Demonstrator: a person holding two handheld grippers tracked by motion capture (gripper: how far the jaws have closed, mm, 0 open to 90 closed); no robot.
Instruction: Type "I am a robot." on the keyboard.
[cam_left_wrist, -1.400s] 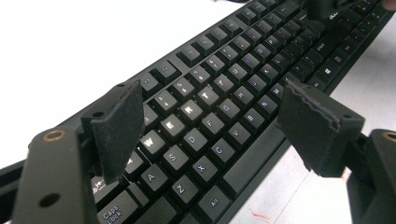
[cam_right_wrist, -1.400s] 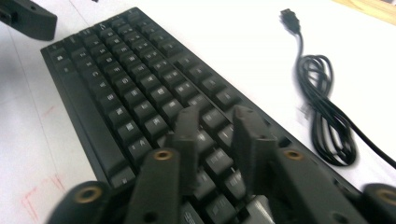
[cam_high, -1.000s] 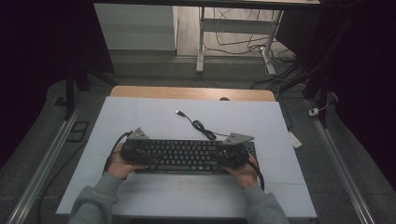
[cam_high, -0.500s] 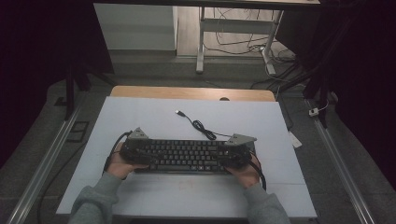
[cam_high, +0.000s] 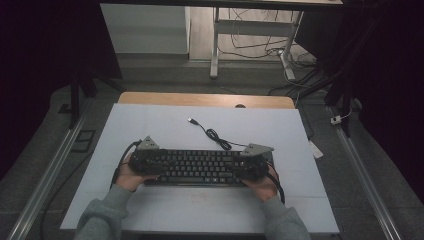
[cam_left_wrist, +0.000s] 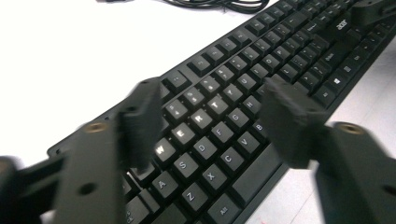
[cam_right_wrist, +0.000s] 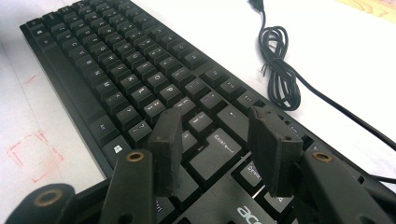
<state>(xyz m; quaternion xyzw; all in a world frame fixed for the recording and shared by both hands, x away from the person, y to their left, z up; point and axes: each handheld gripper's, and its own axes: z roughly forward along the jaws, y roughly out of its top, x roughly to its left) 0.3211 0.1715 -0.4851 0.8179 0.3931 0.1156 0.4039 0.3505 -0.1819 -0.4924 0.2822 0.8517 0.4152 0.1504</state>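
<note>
- The black Acer keyboard (cam_high: 200, 167) lies flat on the white table top (cam_high: 165, 125), towards the person's edge and running left to right across the middle.
- The left gripper (cam_left_wrist: 210, 123) hovers over the keyboard's left end, and its jaws have just been closing. In the left gripper view they are blurred and stand part-way apart above the letter keys around W, E, R and T, pinching nothing. Whether the tips touch the key tops I cannot tell.
- The right gripper (cam_right_wrist: 219, 149) sits over the right end, jaws spread to a middling gap on either side of the Enter key (cam_right_wrist: 219, 151). Nothing is clamped between them here either, and whether the tips rest on the keys I cannot tell.
- From the high view, the left gripper (cam_high: 145, 161) and the right gripper (cam_high: 252, 165) bracket the two ends of the keyboard, each with its grey three-cornered plate on top, and a hand in a grey sleeve behind each one.
- The keyboard's cable (cam_high: 215, 136) trails away across the table, bundled into a small coil just beyond the keyboard's far edge. Its USB plug (cam_high: 191, 120) lies loose on the white surface, well apart from the keys.
- A strip of wooden desk (cam_high: 200, 100) shows along the far edge of the white top.
</note>
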